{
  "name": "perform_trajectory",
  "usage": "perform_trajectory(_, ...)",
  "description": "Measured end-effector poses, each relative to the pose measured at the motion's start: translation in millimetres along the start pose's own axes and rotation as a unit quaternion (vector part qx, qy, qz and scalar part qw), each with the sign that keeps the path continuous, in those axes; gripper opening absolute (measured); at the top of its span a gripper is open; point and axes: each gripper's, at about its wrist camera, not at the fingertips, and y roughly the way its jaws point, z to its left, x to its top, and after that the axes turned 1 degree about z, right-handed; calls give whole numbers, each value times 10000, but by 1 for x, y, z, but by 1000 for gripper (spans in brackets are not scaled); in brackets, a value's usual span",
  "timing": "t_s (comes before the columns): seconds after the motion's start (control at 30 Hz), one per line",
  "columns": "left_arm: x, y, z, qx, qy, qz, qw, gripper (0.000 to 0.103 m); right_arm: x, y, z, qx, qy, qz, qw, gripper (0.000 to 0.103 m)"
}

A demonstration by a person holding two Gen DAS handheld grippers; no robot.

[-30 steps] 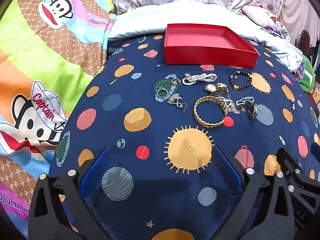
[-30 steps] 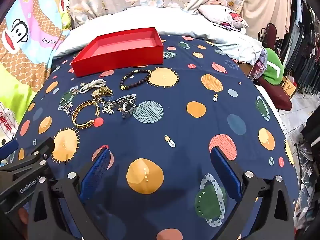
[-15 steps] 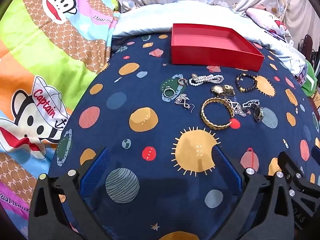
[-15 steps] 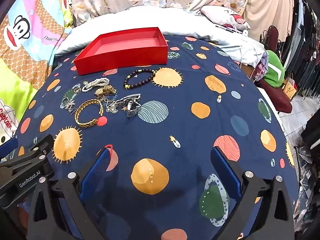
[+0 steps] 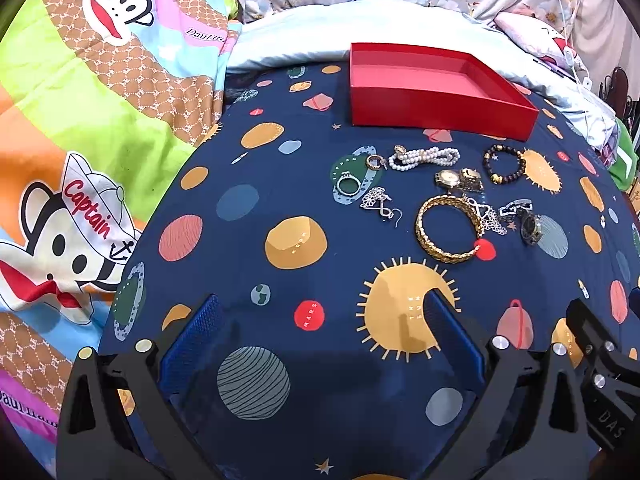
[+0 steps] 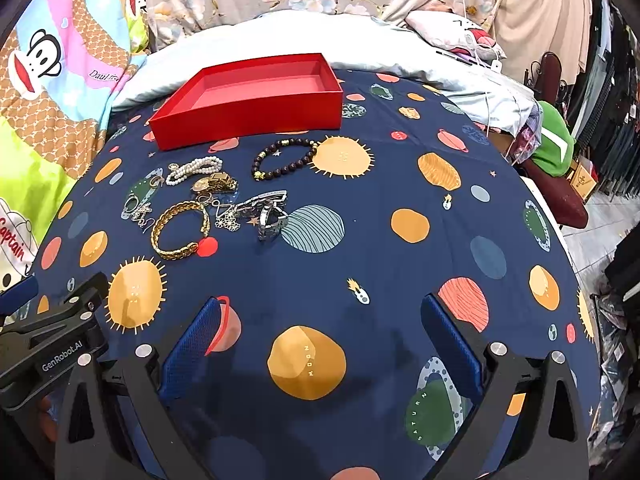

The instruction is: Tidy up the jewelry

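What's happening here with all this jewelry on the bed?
A person holds a gripper in each hand over a planet-print sheet, tidying jewelry. Both the left gripper and right gripper hang with jaws open and empty. Nothing is packed yet: the red box is empty. The gold bangle, pearl bracelet, dark bead bracelet, watches and rings lie on the sheet in front of it.

A shallow red cardboard tray (image 5: 440, 110) sat empty on the navy planet-print cloth. Just before it lay a white pearl strand (image 5: 426, 157), a dark beaded bracelet (image 5: 505, 165) and a gold wristwatch (image 5: 458, 179). Nearer lay a woven gold bangle (image 5: 448, 229), two rings (image 5: 347, 183), what seemed silver earrings (image 5: 380, 204) and a steel watch (image 6: 270, 216).
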Motion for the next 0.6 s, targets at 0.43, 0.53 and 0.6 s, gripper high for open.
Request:
perform_trajectory(0.43, -1, 1, -2, -62, 4, 31, 10000, 98, 1, 0, 2, 6, -20, -25, 10000, 98)
perform_trajectory(0.53, -2, 1, -2, -73, 9, 41, 10000, 98, 1, -1, 3, 12, -35, -30, 10000, 98)
perform_trajectory(0.6, -2, 1, -2, -82, 16, 43, 10000, 98, 1, -1, 3, 23, -36, -27, 10000, 98)
